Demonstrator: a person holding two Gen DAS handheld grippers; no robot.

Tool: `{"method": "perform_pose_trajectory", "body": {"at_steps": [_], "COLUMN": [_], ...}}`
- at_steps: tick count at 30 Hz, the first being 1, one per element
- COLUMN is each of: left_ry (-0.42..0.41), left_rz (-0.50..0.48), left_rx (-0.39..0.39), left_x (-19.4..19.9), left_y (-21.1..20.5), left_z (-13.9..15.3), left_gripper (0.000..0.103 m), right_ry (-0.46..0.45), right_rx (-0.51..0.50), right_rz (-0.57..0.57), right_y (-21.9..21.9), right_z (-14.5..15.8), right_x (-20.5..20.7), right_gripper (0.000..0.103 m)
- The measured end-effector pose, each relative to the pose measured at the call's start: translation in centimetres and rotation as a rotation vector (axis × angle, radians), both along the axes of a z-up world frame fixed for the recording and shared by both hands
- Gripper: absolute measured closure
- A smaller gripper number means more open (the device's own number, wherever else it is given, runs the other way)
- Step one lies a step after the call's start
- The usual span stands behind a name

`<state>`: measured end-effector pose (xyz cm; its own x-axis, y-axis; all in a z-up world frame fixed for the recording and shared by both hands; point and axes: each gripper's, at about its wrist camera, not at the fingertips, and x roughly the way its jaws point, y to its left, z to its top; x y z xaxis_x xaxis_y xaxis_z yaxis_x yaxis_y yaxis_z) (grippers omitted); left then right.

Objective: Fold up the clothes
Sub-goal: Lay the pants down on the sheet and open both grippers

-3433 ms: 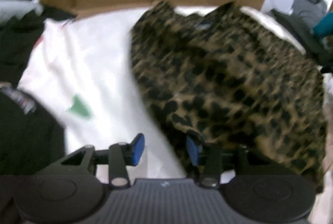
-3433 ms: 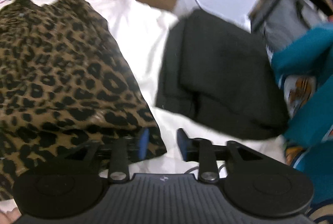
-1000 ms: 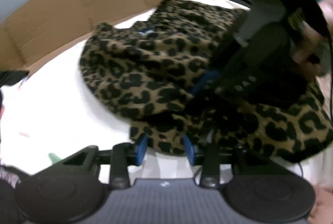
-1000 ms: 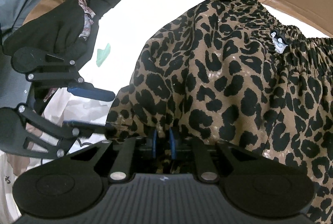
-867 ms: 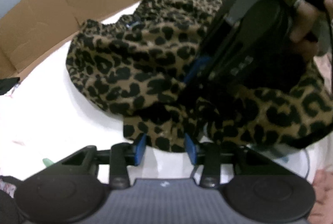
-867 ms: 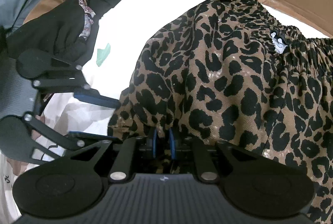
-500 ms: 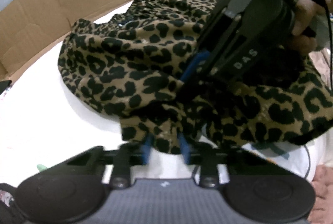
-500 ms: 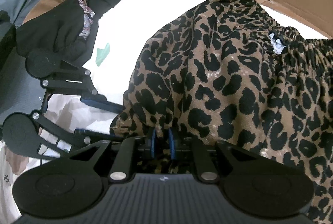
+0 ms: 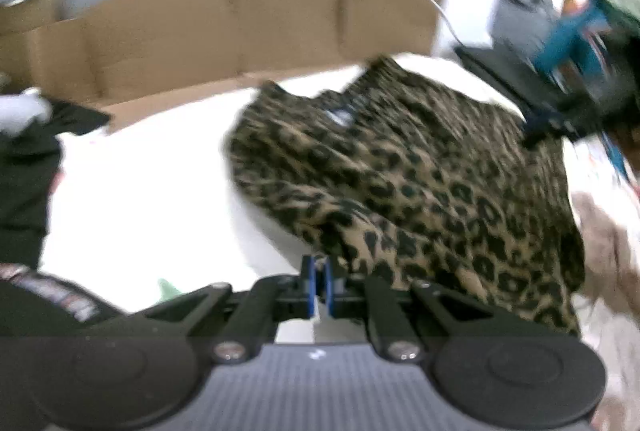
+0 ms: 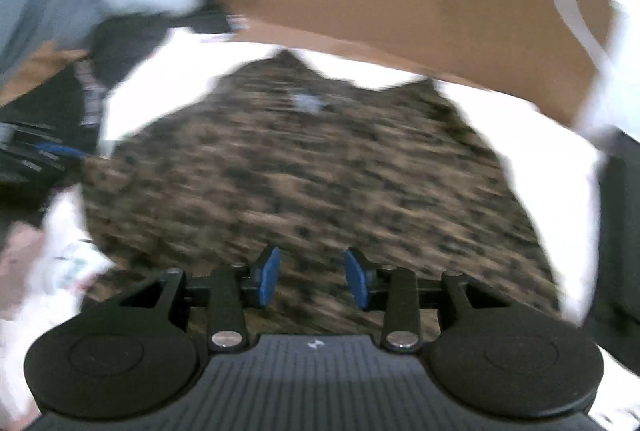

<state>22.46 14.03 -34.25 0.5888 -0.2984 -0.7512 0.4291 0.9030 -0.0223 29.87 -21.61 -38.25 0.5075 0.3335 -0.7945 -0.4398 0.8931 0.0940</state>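
Leopard-print garment [image 9: 420,183] spread loosely on a white surface [image 9: 140,191], rumpled; gathered waistband with a small label [image 9: 338,117] at the far edge, near hem bunched. Right view motion-blurred.

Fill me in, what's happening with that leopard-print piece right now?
A person is folding clothes with two handheld grippers. The left gripper is shut on the near edge of the leopard-print garment, which lies spread on the white surface in front of a cardboard wall. The right gripper is open and empty, hovering above the same garment. Both views are motion-blurred, so the hands are moving. No finished fold shows yet. Dark clothes lie to the left.
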Motion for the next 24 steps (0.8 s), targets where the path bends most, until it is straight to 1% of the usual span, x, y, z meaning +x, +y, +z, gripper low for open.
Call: {"method": "perform_pose_trajectory", "body": {"at_steps": [3,8,11,12,13,15,17,18,20,22,24], "left_ry": [-0.003,0.007,0.028,0.035,0.042,0.057,0.080,0.092,0.115,0.138,0.156], "left_rz": [0.107,0.254,0.368,0.420,0.473,0.569,0.613,0.632,0.596,0.544,0.499], "left_rx": [-0.055,-0.140,-0.219,-0.238,-0.256,-0.274,-0.270,-0.266,-0.236,-0.190,-0.150], "left_x": [0.5,1.7,2.4,2.5,2.6,2.7,2.8,2.8,2.6,2.5,2.4], "left_y": [2.2,5.2,7.3,8.2,9.0,10.8,11.8,12.3,12.1,11.3,10.4], "left_z": [1.6,2.6,2.6,2.4,2.2,1.7,0.7,0.2,-0.3,-0.9,-1.5], "left_gripper": [0.098,0.098,0.100,0.103,0.103,0.103,0.103,0.103,0.103,0.100,0.090], "right_ry": [0.025,0.051,0.044,0.045,0.051,0.067,0.078,0.082,0.084,0.085,0.089], "right_rx": [-0.052,-0.115,-0.139,-0.145,-0.143,-0.130,-0.114,-0.107,-0.094,-0.077,-0.065], "right_rz": [-0.137,-0.310,-0.380,-0.401,-0.417,-0.438,-0.459,-0.470,-0.494,-0.514,-0.532], "right_y": [-5.2,-11.2,-13.2,-13.6,-14.1,-14.8,-15.2,-15.4,-15.8,-16.2,-16.7], "right_z": [-0.9,-2.8,-3.9,-4.3,-4.8,-5.7,-6.3,-6.5,-6.7,-6.8,-7.0], "right_x": [-0.4,-0.9,-0.9,-0.8,-0.7,-0.3,-0.2,-0.1,0.0,0.1,0.2], "right_gripper": [0.059,0.059,0.059,0.058,0.058,0.056,0.056,0.056,0.056,0.054,0.053]}}
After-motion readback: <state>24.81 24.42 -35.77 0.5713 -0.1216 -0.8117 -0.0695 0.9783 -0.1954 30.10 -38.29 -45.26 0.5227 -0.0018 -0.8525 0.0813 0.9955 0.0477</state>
